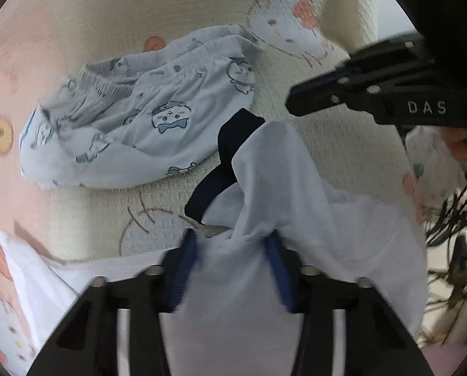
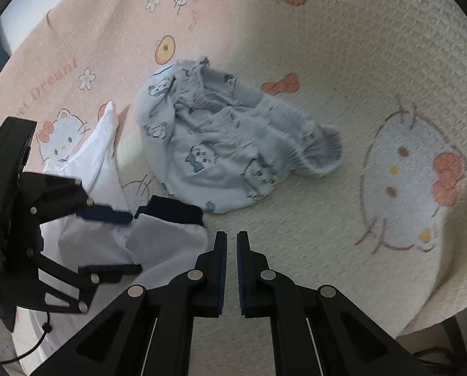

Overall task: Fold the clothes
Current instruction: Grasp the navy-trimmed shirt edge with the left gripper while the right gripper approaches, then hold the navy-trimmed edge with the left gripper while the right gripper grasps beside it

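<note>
Folding had barely begun: the left hand-held gripper (image 1: pixel 233 244) clenched a bunched white cotton garment with a navy collar (image 1: pixel 280 188) at lower centre, the right hand-held gripper (image 2: pixel 232 241) was closed on nothing, and the pale blue cartoon-print shorts (image 2: pixel 227 144) lay crumpled mid-frame on the cream and pink cat-print blanket (image 2: pixel 343 62).

Left wrist view: I look steeply down, very close over the white garment with a dark navy collar (image 1: pixel 264 188).
Right wrist view: I face down from nearby.
Shared: pale-blue cartoon-print shorts (image 1: pixel 133 125) (image 2: pixel 227 144), cream-and-pink cartoon-cat blanket (image 1: pixel 327 144) (image 2: pixel 327 213).
</note>
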{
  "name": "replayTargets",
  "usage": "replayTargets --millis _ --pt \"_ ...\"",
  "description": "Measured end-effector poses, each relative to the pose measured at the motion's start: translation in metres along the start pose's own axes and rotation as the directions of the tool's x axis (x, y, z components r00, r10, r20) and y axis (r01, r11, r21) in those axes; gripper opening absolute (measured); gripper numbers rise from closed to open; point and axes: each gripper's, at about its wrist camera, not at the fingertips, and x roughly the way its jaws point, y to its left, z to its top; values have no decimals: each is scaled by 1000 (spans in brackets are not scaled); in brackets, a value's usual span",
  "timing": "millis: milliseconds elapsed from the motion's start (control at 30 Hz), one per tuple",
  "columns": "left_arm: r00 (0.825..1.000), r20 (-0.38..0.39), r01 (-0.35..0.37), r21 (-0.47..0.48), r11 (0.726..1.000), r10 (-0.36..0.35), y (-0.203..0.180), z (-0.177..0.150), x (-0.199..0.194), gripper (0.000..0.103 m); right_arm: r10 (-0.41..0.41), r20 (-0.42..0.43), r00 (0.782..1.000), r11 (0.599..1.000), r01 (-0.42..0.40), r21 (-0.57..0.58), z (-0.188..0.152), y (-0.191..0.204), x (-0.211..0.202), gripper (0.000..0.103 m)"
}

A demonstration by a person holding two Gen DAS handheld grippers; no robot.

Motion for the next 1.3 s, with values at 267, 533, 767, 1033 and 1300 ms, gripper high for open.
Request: replayTargets --millis 267,533,767,1033,1300 --pt "999 16 -28 -179 983 32 17 -23 -6 13 129 -128 983 991 -123 58 -14 -2 12 43" --pt "1000 -5 -25 -341 940 24 41 -69 -15 12 141 -144 979 987 -150 -54 -18 31 23 43" --pt "996 84 68 -459 886 -34 52 -83 -19 12 192 -147 970 975 -205 -85 -13 53 41 43" --pt "949 279 291 -582 759 -149 56 -69 -47 59 177 -137 975 977 -191 -95 -12 56 45 6" --pt "958 241 262 -510 819 -157 57 -30 -24 66 228 -91 969 969 -235 -81 -11 58 29 6"
